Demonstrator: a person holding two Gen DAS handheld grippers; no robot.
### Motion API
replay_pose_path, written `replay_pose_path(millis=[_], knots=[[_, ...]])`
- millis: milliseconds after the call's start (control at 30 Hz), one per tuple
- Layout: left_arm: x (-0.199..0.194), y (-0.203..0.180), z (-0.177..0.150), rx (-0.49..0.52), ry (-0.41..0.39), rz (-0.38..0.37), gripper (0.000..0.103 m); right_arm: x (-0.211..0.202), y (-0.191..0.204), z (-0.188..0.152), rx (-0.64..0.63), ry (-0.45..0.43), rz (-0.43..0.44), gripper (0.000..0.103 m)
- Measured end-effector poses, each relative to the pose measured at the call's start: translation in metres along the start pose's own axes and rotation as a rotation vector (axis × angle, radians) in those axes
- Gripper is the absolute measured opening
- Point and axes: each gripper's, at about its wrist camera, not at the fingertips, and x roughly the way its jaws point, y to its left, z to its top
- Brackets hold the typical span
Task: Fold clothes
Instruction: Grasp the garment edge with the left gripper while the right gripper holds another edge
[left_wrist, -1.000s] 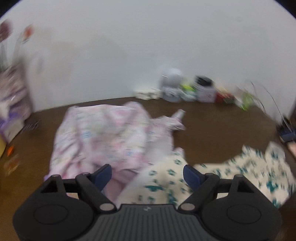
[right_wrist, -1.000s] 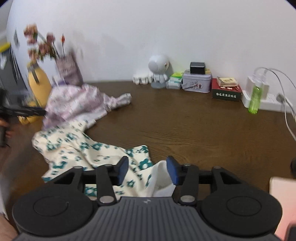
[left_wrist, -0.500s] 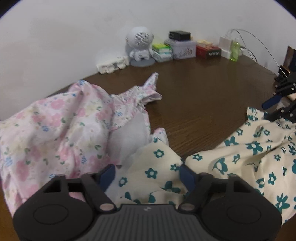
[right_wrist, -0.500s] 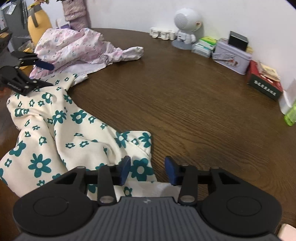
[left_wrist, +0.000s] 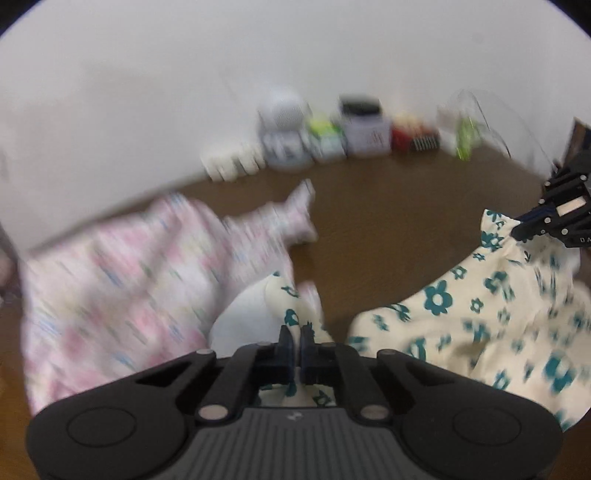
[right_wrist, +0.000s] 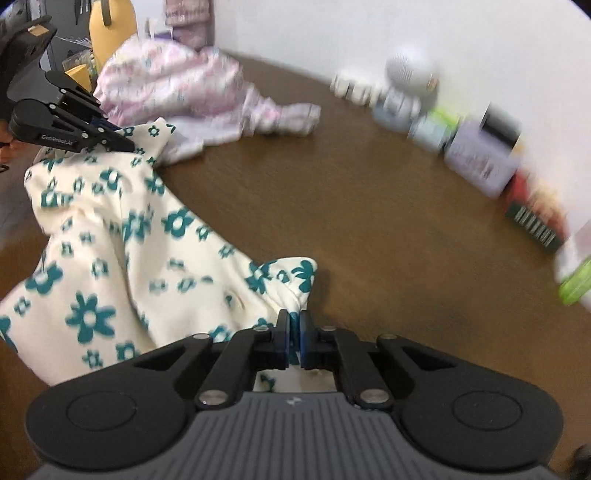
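Observation:
A cream garment with teal flowers (right_wrist: 122, 243) lies bunched on the brown table (right_wrist: 369, 206). My right gripper (right_wrist: 294, 332) is shut on one corner of it. My left gripper (left_wrist: 295, 338) is shut on another corner of the same garment (left_wrist: 480, 314). In the right wrist view the left gripper (right_wrist: 127, 144) holds the far corner at the upper left. In the left wrist view the right gripper (left_wrist: 517, 230) holds the corner at the right edge. A pink floral garment (left_wrist: 140, 280) lies crumpled beyond, also seen in the right wrist view (right_wrist: 192, 92).
Along the white wall stand a white round robot figure (right_wrist: 406, 77), a lilac tin (right_wrist: 480, 162), a red box (right_wrist: 532, 214), a green bottle (right_wrist: 576, 284) and a small white row of items (left_wrist: 232, 162). A yellow vase (right_wrist: 110, 33) stands at the far left.
Both grippers have closed from open onto corners of the cream flowered garment. Both views are now blurred by motion, and the held corners are lifted a little off the table.

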Motion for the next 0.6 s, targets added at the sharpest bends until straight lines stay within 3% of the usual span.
replay_pose_path(millis=[100, 233, 300, 367, 433, 600], knots=[[-0.039, 0.009, 0.024, -0.037, -0.118, 0.066, 0.002, -0.037, -0.005, 0.024, -0.016, -0.127, -0.113, 0.003], [-0.102, 0.026, 0.032, -0.108, -0.272, 0.113, 0.002, -0.111, -0.011, 0.052, -0.026, -0.337, -0.246, 0.003], [-0.134, 0.035, 0.036, -0.144, -0.349, 0.136, 0.002, -0.148, -0.006, 0.054, -0.047, -0.421, -0.291, 0.003], [-0.152, 0.037, 0.019, -0.178, -0.367, 0.13, 0.002, -0.167, 0.002, 0.043, -0.085, -0.451, -0.318, 0.003], [-0.163, 0.039, -0.007, -0.207, -0.362, 0.113, 0.002, -0.171, 0.014, 0.02, -0.115, -0.424, -0.3, 0.003], [-0.145, 0.028, -0.049, -0.248, -0.283, 0.034, 0.002, -0.123, 0.041, -0.063, -0.091, -0.211, -0.163, 0.003]])
